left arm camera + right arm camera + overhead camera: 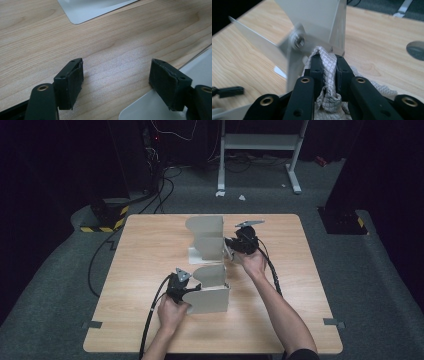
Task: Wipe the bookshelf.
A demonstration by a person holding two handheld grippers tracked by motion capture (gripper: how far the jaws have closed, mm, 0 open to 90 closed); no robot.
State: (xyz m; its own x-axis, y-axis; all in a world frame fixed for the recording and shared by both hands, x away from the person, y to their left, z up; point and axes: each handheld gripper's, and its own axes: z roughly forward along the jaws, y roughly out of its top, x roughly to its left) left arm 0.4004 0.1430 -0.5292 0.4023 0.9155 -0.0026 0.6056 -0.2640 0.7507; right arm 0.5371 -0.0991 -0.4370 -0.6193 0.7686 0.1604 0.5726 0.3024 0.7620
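Two grey sheet-metal stands are on the wooden table [150,250]: a far one [205,237] and a near one [212,295]. My right gripper [328,57] is shut on a fold of grey quilted cloth [324,67], right up against the far stand [312,15] and its blurred bolt [299,41]. In the high view this gripper [239,244] sits at that stand's right side. My left gripper [116,67] is open over bare wood, nothing between its jaws, its right jaw just above the near stand's base plate [142,110]. From above, the left gripper [189,287] is at the near stand's left side.
The far stand's base plate [85,10] lies ahead of the left gripper. A grey round disc [415,50] sits in the tabletop to the right. Grey tape marks [92,324] lie near the front corners. Cables and a white frame [260,142] stand on the floor beyond.
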